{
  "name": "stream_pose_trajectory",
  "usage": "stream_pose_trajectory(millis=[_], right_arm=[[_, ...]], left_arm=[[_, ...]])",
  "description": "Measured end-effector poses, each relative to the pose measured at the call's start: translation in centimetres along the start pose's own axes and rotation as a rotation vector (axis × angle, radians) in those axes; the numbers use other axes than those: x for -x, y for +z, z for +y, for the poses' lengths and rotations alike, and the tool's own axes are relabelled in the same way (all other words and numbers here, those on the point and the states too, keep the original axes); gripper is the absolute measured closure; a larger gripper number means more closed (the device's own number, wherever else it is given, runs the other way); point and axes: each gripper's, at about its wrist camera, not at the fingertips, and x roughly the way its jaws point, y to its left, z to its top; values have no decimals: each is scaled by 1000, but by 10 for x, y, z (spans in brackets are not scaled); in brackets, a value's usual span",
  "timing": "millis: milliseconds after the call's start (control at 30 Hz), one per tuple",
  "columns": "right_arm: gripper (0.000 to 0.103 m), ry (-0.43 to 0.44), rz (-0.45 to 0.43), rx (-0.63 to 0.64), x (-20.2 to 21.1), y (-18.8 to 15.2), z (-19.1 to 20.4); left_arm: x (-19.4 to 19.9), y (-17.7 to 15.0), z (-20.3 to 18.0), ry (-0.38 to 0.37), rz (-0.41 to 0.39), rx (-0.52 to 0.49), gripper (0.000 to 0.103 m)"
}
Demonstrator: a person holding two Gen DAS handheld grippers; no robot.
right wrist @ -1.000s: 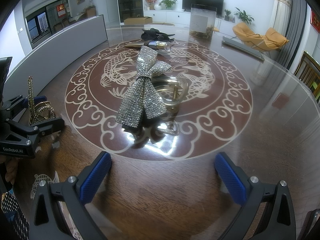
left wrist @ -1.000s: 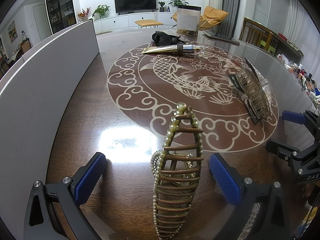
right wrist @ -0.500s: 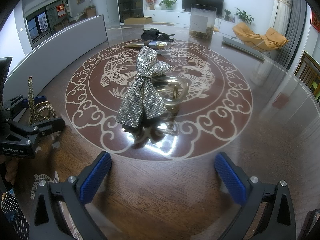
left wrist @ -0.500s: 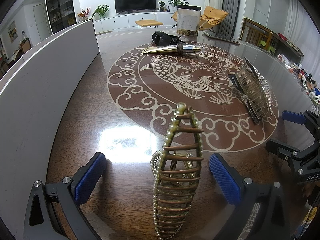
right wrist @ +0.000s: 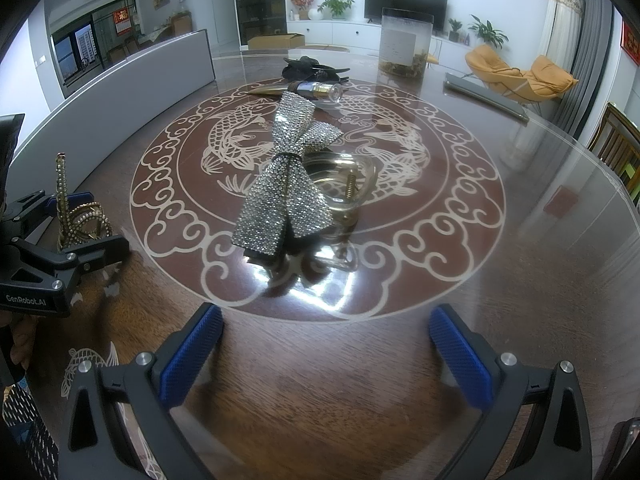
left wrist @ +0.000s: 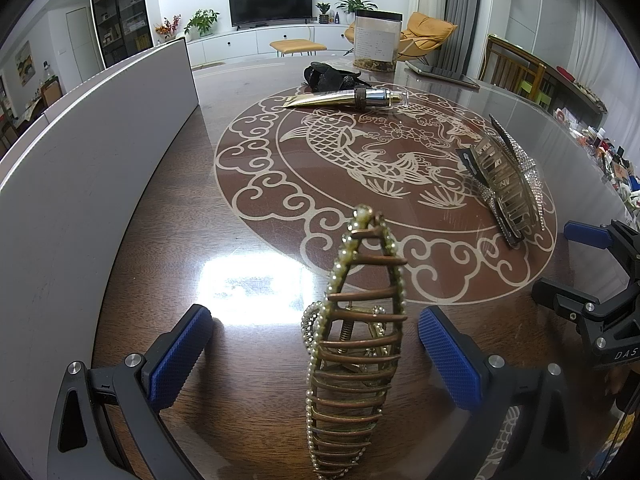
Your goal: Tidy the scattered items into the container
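Note:
A pearl-edged bronze claw clip (left wrist: 356, 344) stands on the dark table between the wide-apart blue pads of my left gripper (left wrist: 316, 356), which is open and not touching it. The same clip (right wrist: 66, 208) shows at the left of the right wrist view. A rhinestone bow claw clip (right wrist: 286, 184) lies on the fish inlay ahead of my right gripper (right wrist: 326, 356), also open with nothing between its fingers. The bow clip (left wrist: 506, 184) sits to the right in the left wrist view. Farther back lie a gold tube (left wrist: 344, 98) and a black hair piece (left wrist: 330, 76).
A long white container wall (left wrist: 100, 152) runs along the table's left side. A clear jar (right wrist: 404, 46) stands at the far edge, with a flat grey tablet-like object (right wrist: 484, 98) to its right. A hand (right wrist: 18, 344) holds the left gripper's body.

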Motion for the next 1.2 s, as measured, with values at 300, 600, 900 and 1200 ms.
stream_pose_trajectory(millis=[300, 600, 900, 1200], right_arm=[[0, 0, 0, 0, 0, 0, 0], [0, 0, 0, 0, 0, 0, 0], [0, 0, 0, 0, 0, 0, 0], [0, 0, 0, 0, 0, 0, 0]], left_arm=[[0, 0, 0, 0, 0, 0, 0], [0, 0, 0, 0, 0, 0, 0], [4, -5, 0, -3, 2, -11, 0], [29, -19, 4, -16, -47, -51, 74]])
